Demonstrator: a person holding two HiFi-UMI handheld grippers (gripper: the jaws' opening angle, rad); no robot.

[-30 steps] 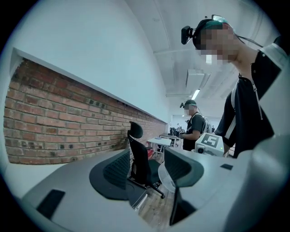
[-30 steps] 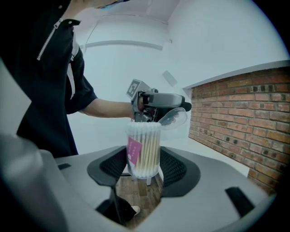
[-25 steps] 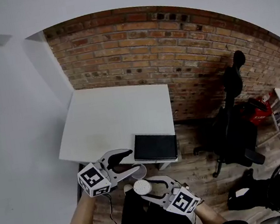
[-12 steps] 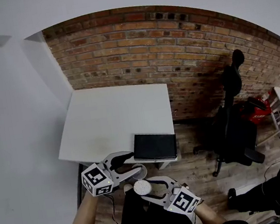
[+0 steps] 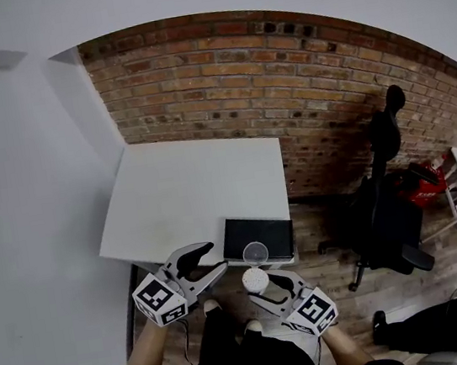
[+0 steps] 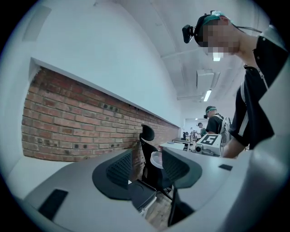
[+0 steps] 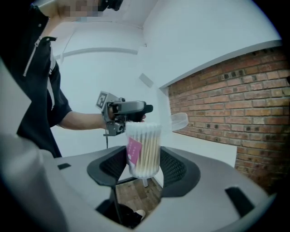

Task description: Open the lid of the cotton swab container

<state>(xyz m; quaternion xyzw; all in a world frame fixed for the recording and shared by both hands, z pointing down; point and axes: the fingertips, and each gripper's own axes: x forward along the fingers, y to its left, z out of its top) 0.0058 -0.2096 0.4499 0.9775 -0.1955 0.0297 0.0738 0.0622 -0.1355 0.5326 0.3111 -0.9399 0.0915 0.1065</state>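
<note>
The person is wearing a black short-sleeved top; the grey left gripper and right gripper are bearing black-and-white marker cubes.

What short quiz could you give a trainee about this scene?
1. True or false: the lid of the cotton swab container stands open.
2. The right claw holds: A) the body of the container, B) only the lid, C) nothing.
3. Of what material is the wall behind the white table?

Key: 1 true; 2 A; 3 brick.
</note>
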